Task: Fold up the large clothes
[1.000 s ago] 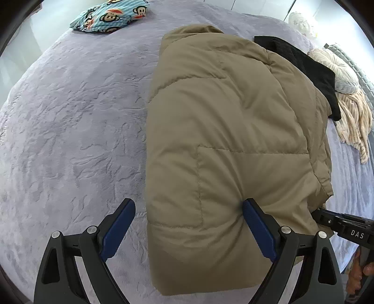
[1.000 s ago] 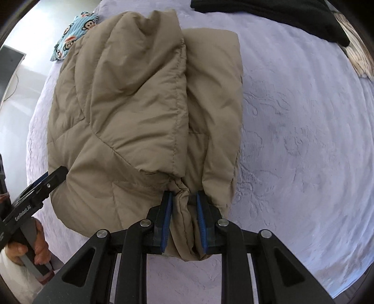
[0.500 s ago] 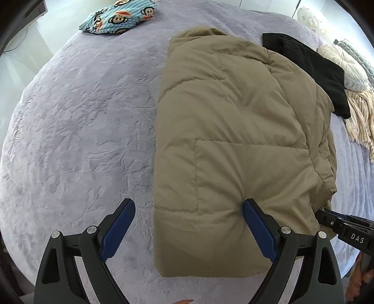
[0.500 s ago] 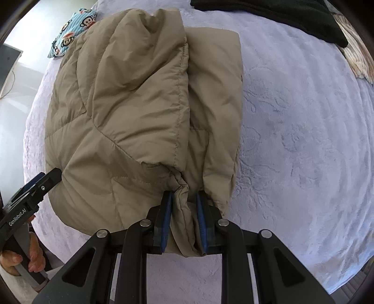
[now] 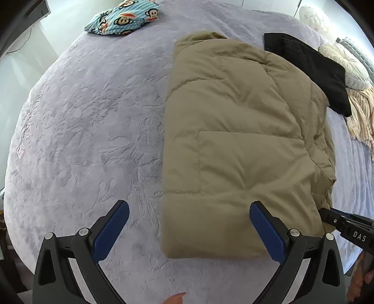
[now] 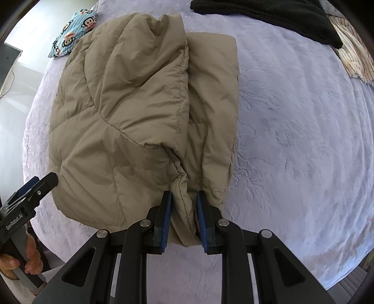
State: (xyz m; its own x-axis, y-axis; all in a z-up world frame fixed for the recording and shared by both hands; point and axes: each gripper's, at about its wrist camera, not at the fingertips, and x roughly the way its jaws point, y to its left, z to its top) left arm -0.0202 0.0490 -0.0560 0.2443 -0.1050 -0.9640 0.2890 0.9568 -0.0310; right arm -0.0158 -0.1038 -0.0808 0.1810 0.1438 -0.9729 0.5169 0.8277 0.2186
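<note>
Khaki puffer jacket (image 5: pixel 245 145), folded, lying on a lavender bedspread (image 5: pixel 93 140). Right gripper (image 6: pixel 184 210): blue pads clamped on a bunched fold at the jacket's near edge; left gripper (image 5: pixel 189 224): fingers spread wide, one over the bedspread, the other at the jacket's near hem, gripping nothing. Beyond the jacket: black garment (image 5: pixel 308 67), striped cloth (image 5: pixel 362 117), monkey-print fabric (image 5: pixel 124 18).
</note>
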